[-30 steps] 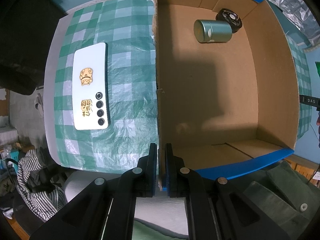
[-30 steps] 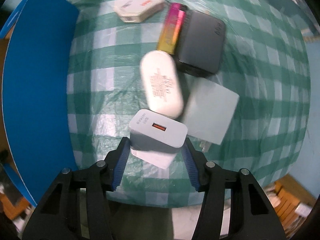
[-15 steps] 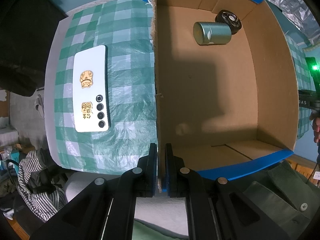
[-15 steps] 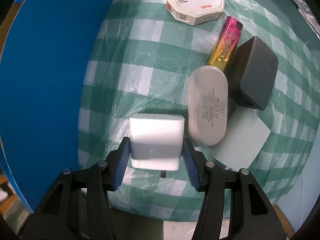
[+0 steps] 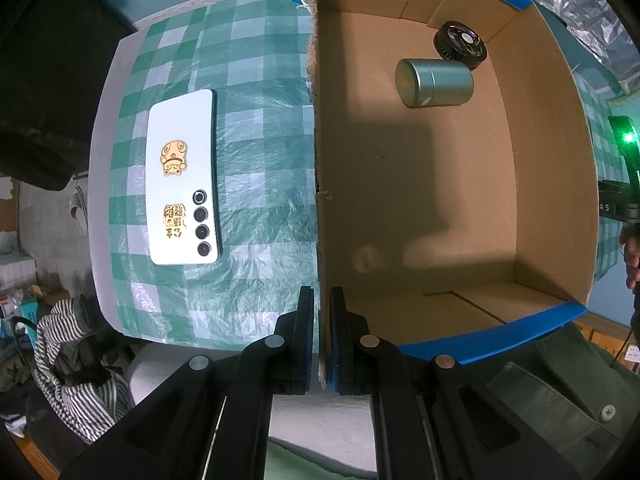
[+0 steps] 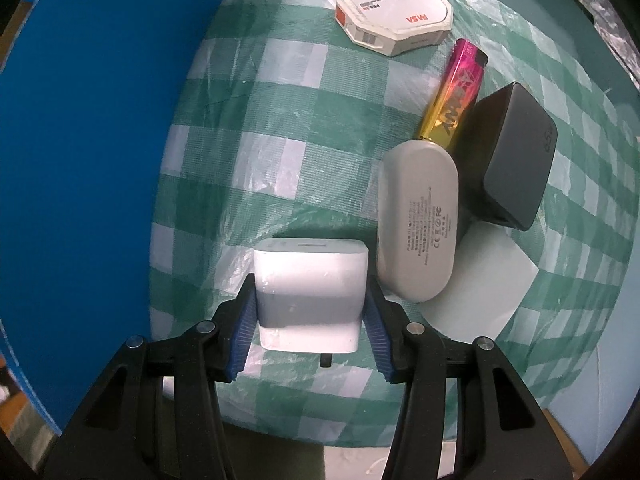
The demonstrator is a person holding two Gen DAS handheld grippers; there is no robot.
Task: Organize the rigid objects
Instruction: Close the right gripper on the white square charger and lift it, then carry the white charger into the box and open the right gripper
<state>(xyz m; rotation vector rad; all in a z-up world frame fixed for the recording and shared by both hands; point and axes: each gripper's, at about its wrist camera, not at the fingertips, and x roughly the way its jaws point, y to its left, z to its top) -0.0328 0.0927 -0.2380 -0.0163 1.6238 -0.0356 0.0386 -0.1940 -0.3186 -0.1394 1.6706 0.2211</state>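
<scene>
Jaws of the right gripper (image 6: 310,330) are closing on the white charger (image 6: 310,286), which stands on the checked bench (image 6: 280,128) beside a grey oval case (image 6: 416,224). Left gripper (image 5: 321,344) jaws are closed on the wall of the cardboard box (image 5: 420,208), where a green tin (image 5: 434,83) lies inside.

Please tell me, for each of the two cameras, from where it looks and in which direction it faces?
Left wrist: on the left gripper, facing down; jaws shut on the cardboard box wall.
Right wrist: on the right gripper, facing down; jaws closing around the white charger.
Shared: checked tablecloth, the box's blue outer side.
</scene>
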